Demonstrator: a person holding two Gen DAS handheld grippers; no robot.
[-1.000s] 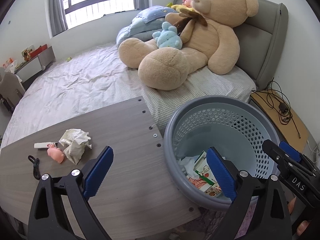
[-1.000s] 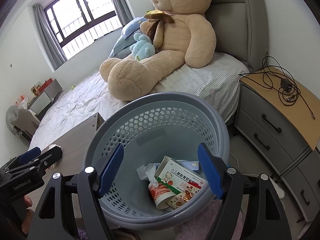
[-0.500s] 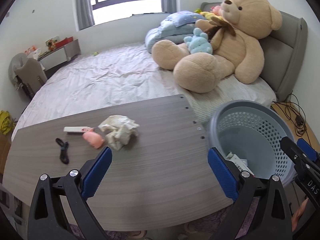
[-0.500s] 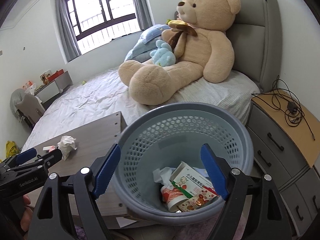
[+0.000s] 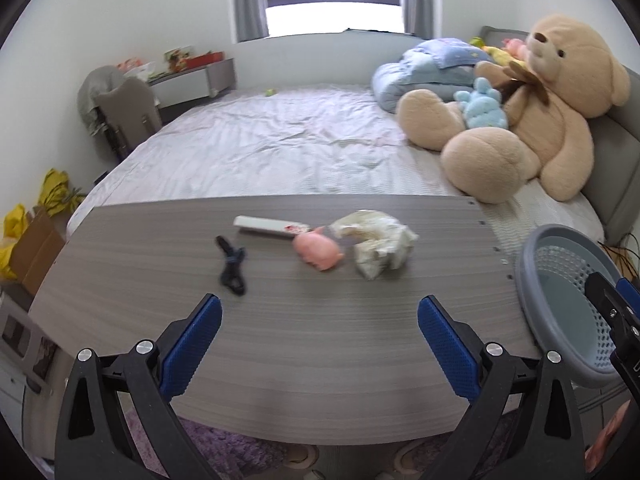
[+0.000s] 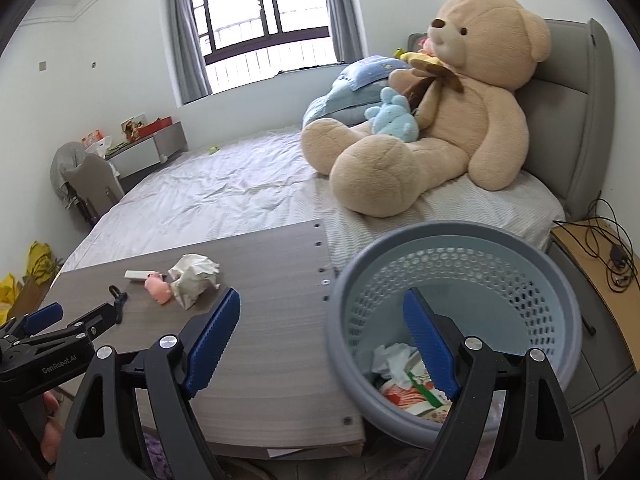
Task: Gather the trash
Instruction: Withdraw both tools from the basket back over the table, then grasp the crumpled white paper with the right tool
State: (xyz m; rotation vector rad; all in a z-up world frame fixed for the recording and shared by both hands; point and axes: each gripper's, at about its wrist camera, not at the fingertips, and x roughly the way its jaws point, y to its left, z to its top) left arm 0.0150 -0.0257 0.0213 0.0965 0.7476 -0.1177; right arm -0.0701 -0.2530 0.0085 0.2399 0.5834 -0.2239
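My left gripper (image 5: 320,340) hangs wide open and empty above the grey table (image 5: 280,360), the crumpled tissue (image 5: 378,246) lying ahead; my right gripper (image 6: 322,340), equally wide and empty, straddles the basket (image 6: 452,236) rim

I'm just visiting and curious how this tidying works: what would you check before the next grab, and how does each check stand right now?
1. Crumpled tissue lies free on the table: ok.
2. Left gripper open and empty: ok.
3. Right gripper empty, jaws wide: ok.
4. Basket upright beside the table with room left: ok.
5. Pink toy clear of the tissue: not ok, it lies right beside it.
6. Whether the white stick and black clip count as trash: cannot tell.
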